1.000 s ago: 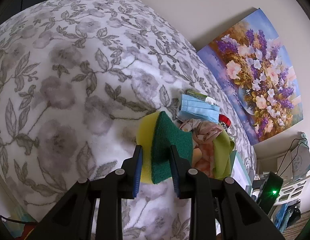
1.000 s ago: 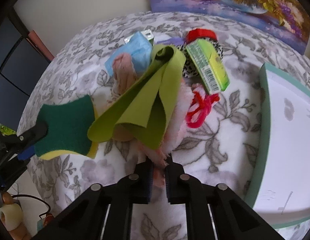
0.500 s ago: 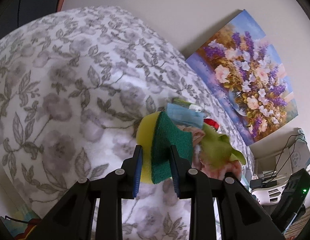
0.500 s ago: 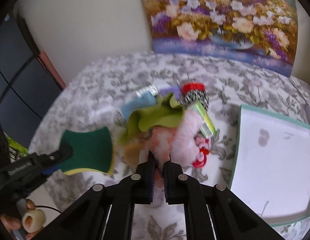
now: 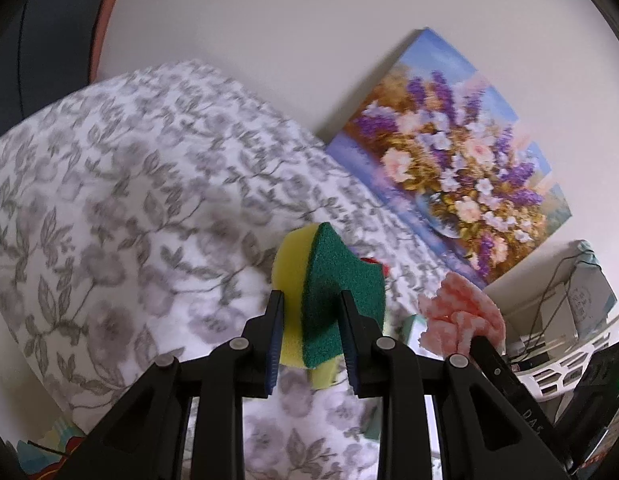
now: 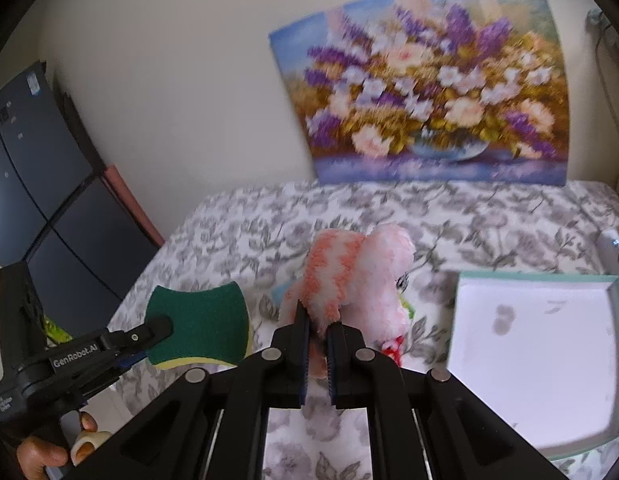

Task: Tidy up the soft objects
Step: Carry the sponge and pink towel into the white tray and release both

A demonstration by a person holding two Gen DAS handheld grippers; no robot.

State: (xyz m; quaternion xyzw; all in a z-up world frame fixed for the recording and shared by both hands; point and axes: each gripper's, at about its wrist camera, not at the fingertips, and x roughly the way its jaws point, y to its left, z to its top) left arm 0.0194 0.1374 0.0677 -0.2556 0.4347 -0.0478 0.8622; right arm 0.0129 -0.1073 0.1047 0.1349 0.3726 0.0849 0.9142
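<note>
Holding a sponge [image 5: 329, 300] in my left gripper [image 5: 311, 344], limp fluffy cloth [image 6: 349, 276] pinched by my right gripper [image 6: 317, 356], left of the tray [image 6: 457, 320].

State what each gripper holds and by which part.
The left gripper clamps the sponge at its near end, across yellow foam and green scouring faces. The right gripper pinches the fluffy pink cloth by its lower edge.

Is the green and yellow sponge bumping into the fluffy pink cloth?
Apart. The right wrist view shows flowered bedspread between the sponge and the pink cloth; a separate hand-held gripper holds each.
</note>
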